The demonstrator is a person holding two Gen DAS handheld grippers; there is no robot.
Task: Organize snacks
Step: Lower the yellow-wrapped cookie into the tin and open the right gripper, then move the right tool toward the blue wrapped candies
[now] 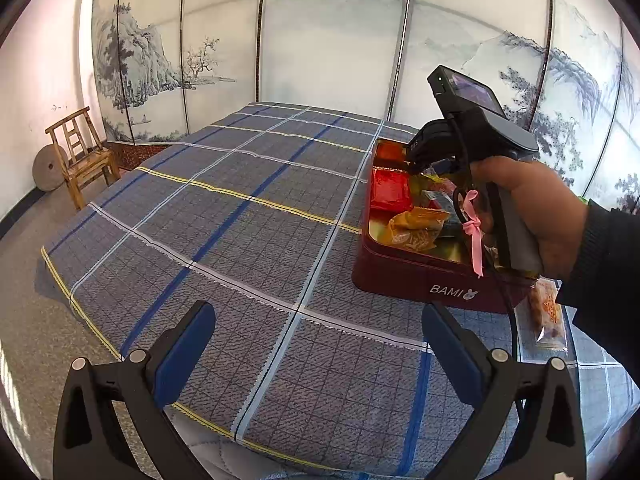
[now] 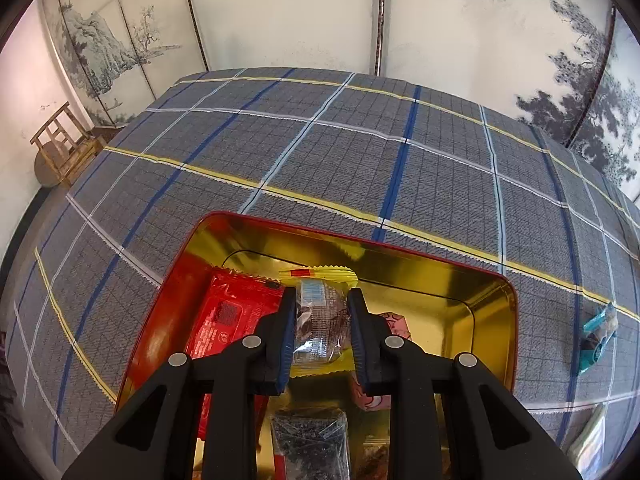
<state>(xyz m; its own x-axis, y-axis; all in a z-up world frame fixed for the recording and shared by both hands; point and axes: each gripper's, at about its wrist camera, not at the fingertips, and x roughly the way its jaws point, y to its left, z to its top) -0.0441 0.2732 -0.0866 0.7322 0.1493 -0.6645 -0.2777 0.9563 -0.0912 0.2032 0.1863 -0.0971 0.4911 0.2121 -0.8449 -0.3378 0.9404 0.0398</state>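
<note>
Gold-lined and red outside, the tin (image 2: 472, 280) sits on the plaid cloth (image 2: 320, 152). My right gripper (image 2: 322, 300) pinches a clear snack packet (image 2: 320, 320) above it; my left gripper (image 1: 318, 320) gapes empty.

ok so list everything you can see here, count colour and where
tin: one, dark red outside, gold inside, on the bed, open
red packet: one, red, left side of the tin
clear packet: one, clear with yellow edges, above the tin, in the right tool
other snacks: several, orange and mixed, in the tin
teal packet: one, teal, on the bed right of the tin
orange packet: one, clear with orange filling, on the bed beside the tin
bedcover: one, grey-blue plaid
chair: one, wood, by the wall
screen: one, painted landscape, behind the bed
left tool: open, empty
right tool: shut on the clear packet
hand: one, holding the right tool
</note>
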